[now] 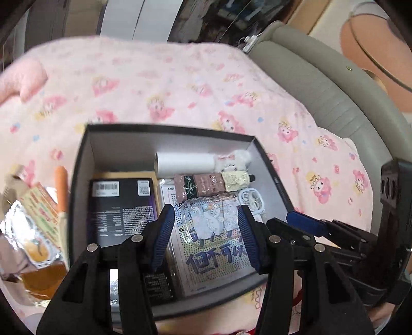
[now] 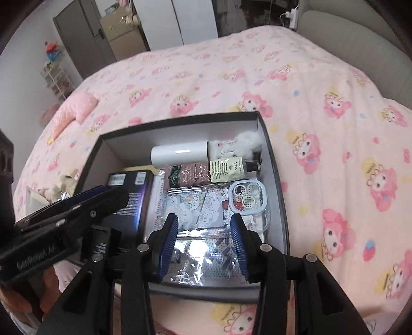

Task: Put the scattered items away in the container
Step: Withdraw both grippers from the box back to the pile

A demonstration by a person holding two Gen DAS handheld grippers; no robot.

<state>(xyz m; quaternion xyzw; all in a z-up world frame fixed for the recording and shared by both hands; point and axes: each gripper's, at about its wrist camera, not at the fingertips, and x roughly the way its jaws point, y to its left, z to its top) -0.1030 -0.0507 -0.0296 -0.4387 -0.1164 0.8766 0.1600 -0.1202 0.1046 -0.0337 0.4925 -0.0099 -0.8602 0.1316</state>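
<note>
A dark grey box (image 1: 79,165) (image 2: 276,165) with a white inside lies on the pink bedspread (image 2: 322,103). It holds a white cylinder (image 1: 185,162), a fluffy white item (image 2: 248,143), small tubes (image 1: 213,183), a black carton (image 1: 121,208), and a clear phone case (image 1: 211,219) on a printed sheet. My left gripper (image 1: 206,224) hovers open above the phone case, pads apart and bare. My right gripper (image 2: 204,232) hangs open over the same case (image 2: 200,208), holding nothing. Left of the box lie a foil snack packet (image 1: 33,226) and an orange stick (image 1: 61,188).
A pink plush cushion (image 2: 74,108) rests at the far left of the bed. A grey padded headboard (image 1: 322,85) curves along the right, with a person's arm (image 1: 373,51) beyond it. A door and white cabinets (image 2: 180,20) stand past the bed.
</note>
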